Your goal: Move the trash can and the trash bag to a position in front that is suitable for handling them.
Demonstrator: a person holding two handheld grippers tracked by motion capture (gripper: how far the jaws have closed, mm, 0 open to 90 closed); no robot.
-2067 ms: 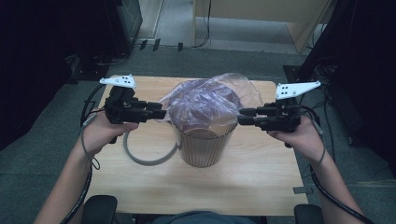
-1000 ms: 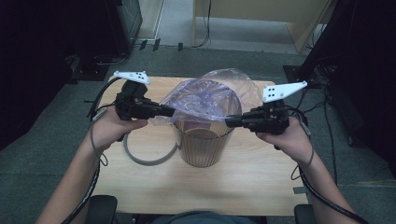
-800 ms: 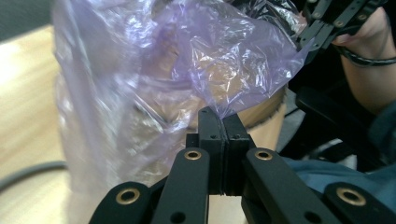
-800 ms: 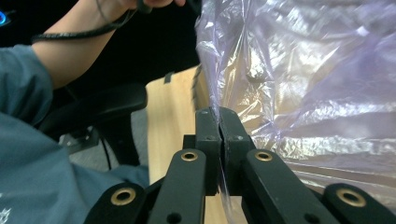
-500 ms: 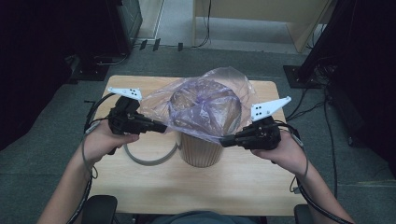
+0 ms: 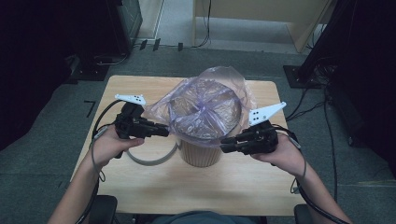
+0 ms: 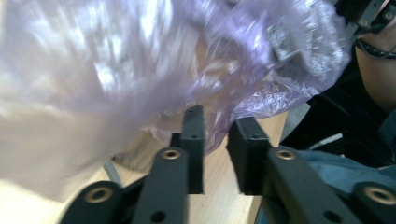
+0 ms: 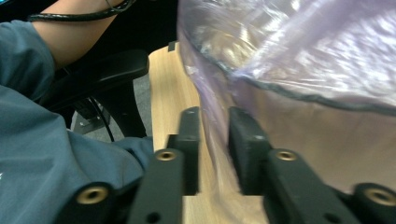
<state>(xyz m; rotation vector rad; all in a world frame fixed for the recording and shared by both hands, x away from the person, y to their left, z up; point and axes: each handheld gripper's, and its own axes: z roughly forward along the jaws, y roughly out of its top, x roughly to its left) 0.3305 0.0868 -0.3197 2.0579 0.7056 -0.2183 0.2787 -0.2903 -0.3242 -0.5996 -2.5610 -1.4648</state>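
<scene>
At the frame's centre a bin (image 6: 201, 151) stands on the table (image 6: 154, 186), a plastic bag (image 6: 205, 109) draped over it, a ring (image 6: 149, 158) lying left of it.

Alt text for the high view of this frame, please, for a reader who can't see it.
A person stretches a clear purple plastic bag down over the rim of a tan bin on a wooden table, with the left gripper and right gripper at opposite sides. Both grippers' jaws have just been opening, with bag film between them. A grey ring lies beside the bin.
</scene>
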